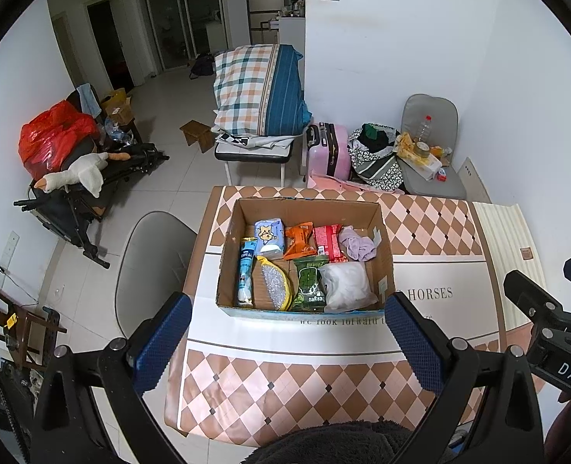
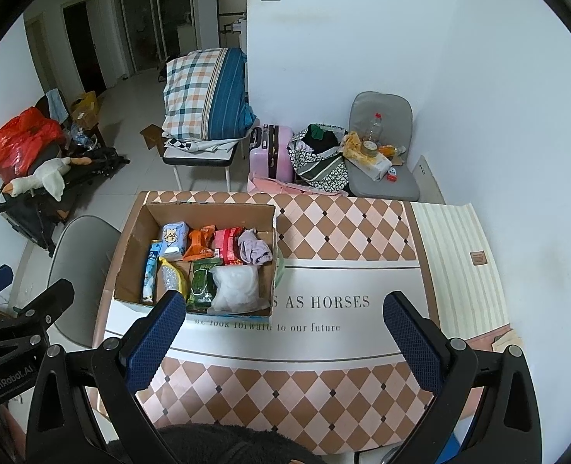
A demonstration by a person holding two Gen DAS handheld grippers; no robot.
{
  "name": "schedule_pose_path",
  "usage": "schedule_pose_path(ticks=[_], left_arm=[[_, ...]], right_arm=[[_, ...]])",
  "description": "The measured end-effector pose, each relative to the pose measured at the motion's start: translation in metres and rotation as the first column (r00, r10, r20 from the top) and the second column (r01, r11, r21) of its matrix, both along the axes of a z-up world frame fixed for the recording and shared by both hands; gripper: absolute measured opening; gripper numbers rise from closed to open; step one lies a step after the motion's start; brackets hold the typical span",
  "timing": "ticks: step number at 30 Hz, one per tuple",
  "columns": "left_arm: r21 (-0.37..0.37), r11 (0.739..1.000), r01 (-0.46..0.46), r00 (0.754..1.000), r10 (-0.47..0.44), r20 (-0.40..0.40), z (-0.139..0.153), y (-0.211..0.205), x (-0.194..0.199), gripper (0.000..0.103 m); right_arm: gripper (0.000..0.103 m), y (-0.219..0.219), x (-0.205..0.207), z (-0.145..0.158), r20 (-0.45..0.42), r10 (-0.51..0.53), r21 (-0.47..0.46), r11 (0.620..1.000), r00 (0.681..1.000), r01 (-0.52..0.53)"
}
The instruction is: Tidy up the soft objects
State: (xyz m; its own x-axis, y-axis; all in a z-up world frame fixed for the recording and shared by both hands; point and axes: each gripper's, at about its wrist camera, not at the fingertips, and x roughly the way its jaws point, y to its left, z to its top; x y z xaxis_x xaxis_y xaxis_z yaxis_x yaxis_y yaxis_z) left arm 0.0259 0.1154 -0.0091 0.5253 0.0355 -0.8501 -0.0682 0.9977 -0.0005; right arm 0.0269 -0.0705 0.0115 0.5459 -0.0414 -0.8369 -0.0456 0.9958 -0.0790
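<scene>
An open cardboard box (image 1: 386, 243) (image 2: 130, 247) stands on the checkered table (image 1: 285, 379) (image 2: 324, 382). Inside lie a blue tissue pack (image 1: 269, 235), an orange packet (image 1: 300, 239), a red packet (image 1: 328, 243), a lilac cloth (image 1: 357, 243) (image 2: 254, 249), a blue tube (image 1: 246, 274), a yellow-rimmed scrubber (image 1: 274, 283), a green pack (image 1: 309, 284) (image 2: 202, 282) and a white soft bag (image 1: 347, 280) (image 2: 236, 284). My left gripper (image 1: 287, 332) is open and empty, above the table in front of the box. My right gripper (image 2: 281, 328) is open and empty, to the box's right.
A grey chair (image 1: 150, 263) stands left of the table, another (image 1: 432, 147) holds clutter behind it. A pink suitcase (image 1: 328, 150), a patterned bag (image 1: 374, 154), a bench with folded bedding (image 1: 262, 92) and a plush goose (image 1: 76, 174) lie beyond. A striped mat (image 2: 459, 259) covers the table's right end.
</scene>
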Motion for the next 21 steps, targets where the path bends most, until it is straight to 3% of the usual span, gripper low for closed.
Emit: schedule_pose_path(ticks=[21], left_arm=[[0.000,1.000,0.001,1.000,-0.001,0.001,-0.0002,0.0004,0.0000,0.102]], right_arm=[[0.103,-0.0018,-0.0020,0.0015,-0.004,0.001,0.006,1.000,1.000,-0.001]])
